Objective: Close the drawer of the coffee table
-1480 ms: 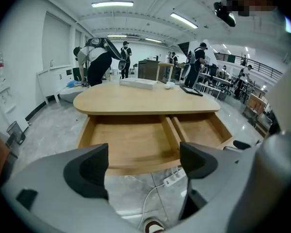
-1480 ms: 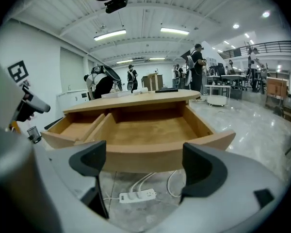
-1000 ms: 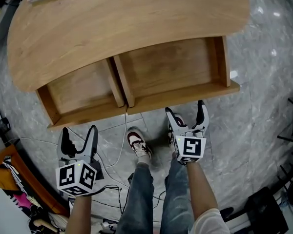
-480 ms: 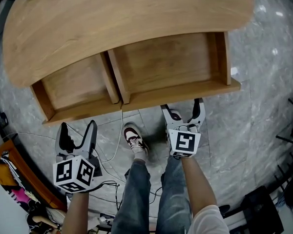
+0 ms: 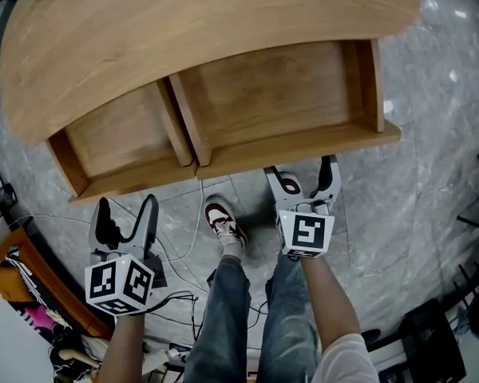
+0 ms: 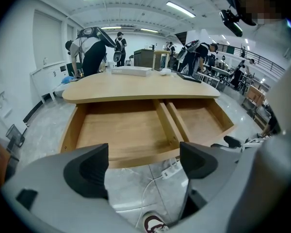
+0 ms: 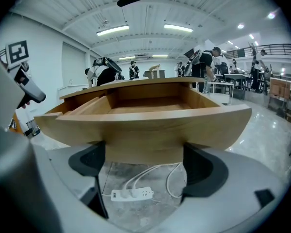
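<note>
The wooden coffee table [image 5: 184, 30] has two drawers pulled out side by side. The left drawer [image 5: 116, 146] and the right drawer [image 5: 271, 102] are both bare inside. My right gripper [image 5: 302, 175] is open, and its fingertips sit just below the right drawer's curved front [image 7: 150, 125]. That front fills the right gripper view just beyond the jaws, but I cannot tell if they touch it. My left gripper [image 5: 127, 212] is open and holds nothing. It hangs over the floor, a short way back from the left drawer's front [image 6: 136, 157].
A white power strip [image 7: 132, 194] and loose cables lie on the marble floor under the drawers. The person's shoe [image 5: 224, 223] stands between the grippers. Orange clutter [image 5: 28, 282] sits at the left. A flat white item [image 6: 131, 71] lies on the tabletop, with people behind it.
My right gripper has edged a little closer to the right drawer's front. The left gripper has hardly moved. Both drawers are as far out as before.
</note>
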